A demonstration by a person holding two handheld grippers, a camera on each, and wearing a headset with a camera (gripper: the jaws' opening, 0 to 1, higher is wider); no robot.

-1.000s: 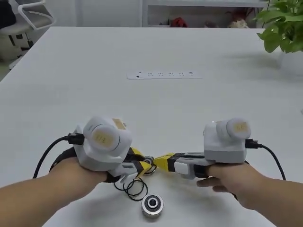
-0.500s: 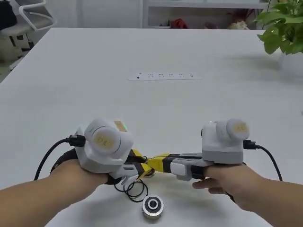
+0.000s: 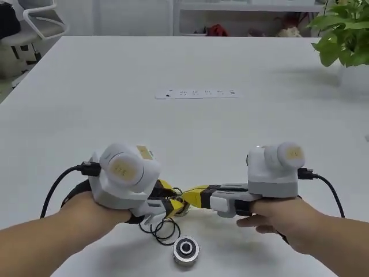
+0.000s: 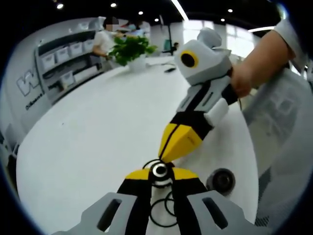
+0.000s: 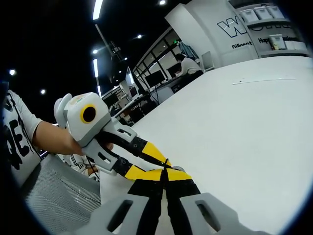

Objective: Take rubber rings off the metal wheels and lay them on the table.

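Your headset looks down on the table (image 3: pixel 202 63) from close above. Your gripper cameras face each other at close range, sharing the clamped wheel (image 4: pixel 159 170).

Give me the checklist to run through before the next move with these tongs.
1. Hold of left tongs on wheel: ok, clamped between the tips.
2. Reach of right tongs to that wheel: ok, jaws shut, tips meeting its edge.
3. Whether right tongs pinch anything: cannot tell, the tips hide it.
4. Room to lay a ring down: ok, bare table beside the loose rings.
5. Clearance of second wheel: ok, lying on the table apart from both tongs.
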